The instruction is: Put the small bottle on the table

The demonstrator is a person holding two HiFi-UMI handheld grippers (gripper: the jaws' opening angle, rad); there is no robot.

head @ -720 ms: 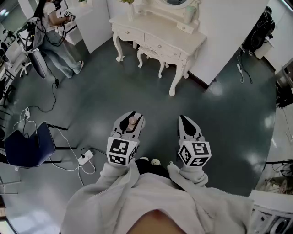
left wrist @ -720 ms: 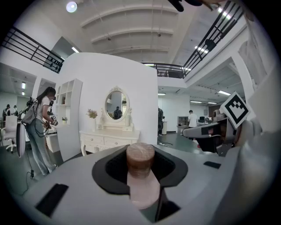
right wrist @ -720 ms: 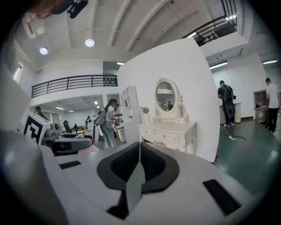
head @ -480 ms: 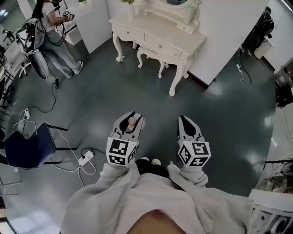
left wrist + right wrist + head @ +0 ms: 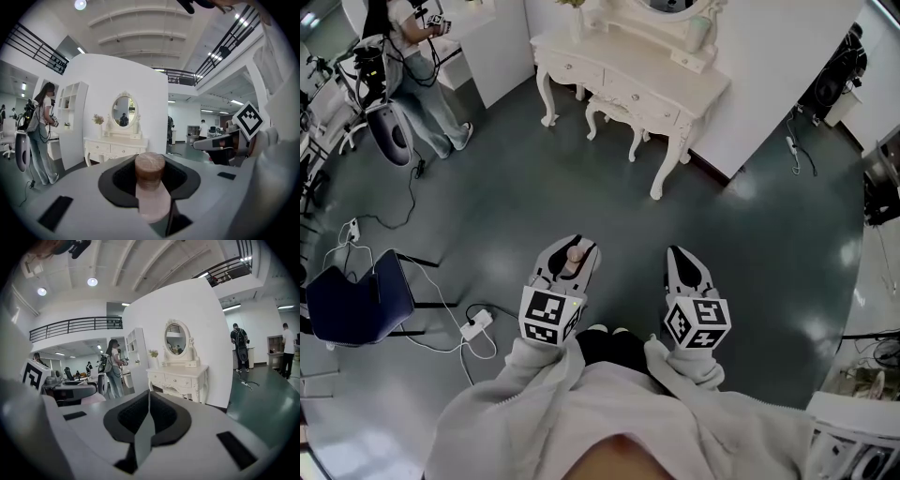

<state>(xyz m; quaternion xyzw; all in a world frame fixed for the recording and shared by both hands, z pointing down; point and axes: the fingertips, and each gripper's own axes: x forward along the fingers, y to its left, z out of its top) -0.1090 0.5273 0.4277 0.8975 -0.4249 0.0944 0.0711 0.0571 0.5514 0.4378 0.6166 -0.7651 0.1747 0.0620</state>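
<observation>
The small bottle [image 5: 574,255] sat pinched between the jaws of the left tongs [image 5: 575,244], out in front of the holder's waist and above the dark floor [image 5: 534,187], nowhere near any worktop. The left gripper view showed it best: a pale pink body wedged in the gap, with a round brownish cap standing up between the black pads. The jaws were only part way apart, pressed against the bottle's sides.

Just beside it, the right tongs [image 5: 678,255] were held at about the same height, pointing the same way. Their jaws were drawn together into a thin seam, and they carried nothing. Both tools came out of the sleeves of a light grey top [image 5: 581,412].

On the floor to the holder's left lay a white power strip [image 5: 475,324] with its cable trailing, and further left stood a dark blue chair [image 5: 356,300].

Well ahead, against a white wall, stood the white worktop [image 5: 609,56] on curved legs, with drawers in its front and a small matching stool [image 5: 614,111] tucked under it. An oval mirror [image 5: 176,339] rose from its back edge, and a small bunch of flowers [image 5: 153,354] stood at one end.

Beyond its left end, a person [image 5: 412,56] in a white top and wide grey trousers stood facing a white shelf unit [image 5: 70,117]. Far off to the right, two more people [image 5: 240,345] stood with their backs turned.
</observation>
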